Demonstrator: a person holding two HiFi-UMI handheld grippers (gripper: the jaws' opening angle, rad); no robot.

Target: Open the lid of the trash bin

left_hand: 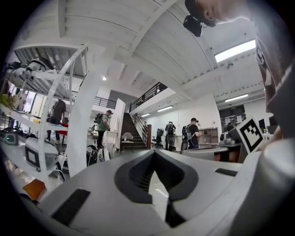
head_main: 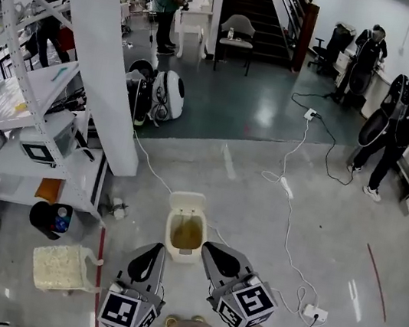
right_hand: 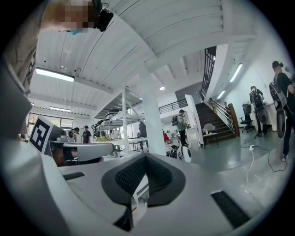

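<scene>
The small white trash bin (head_main: pixel 185 233) stands on the grey floor just ahead of me. Its top shows an open, yellowish-brown inside, and a white flap (head_main: pixel 187 200) sits at its far edge. In the head view my left gripper (head_main: pixel 152 253) hangs just left of the bin's near end, and my right gripper (head_main: pixel 214 254) just right of it. Neither touches the bin. Both jaw pairs meet at their tips with nothing between them. Both gripper views, left gripper (left_hand: pixel 155 154) and right gripper (right_hand: pixel 145 156), look level across the hall, so the bin is out of their sight.
A white pillar (head_main: pixel 103 49) and a metal shelf rack (head_main: pixel 19 112) stand at the left. A pale bag (head_main: pixel 59 266) and a black bucket (head_main: pixel 50 218) lie near the rack. A white cable (head_main: pixel 289 212) runs to a power strip (head_main: pixel 314 313) on the right. Several people stand far off.
</scene>
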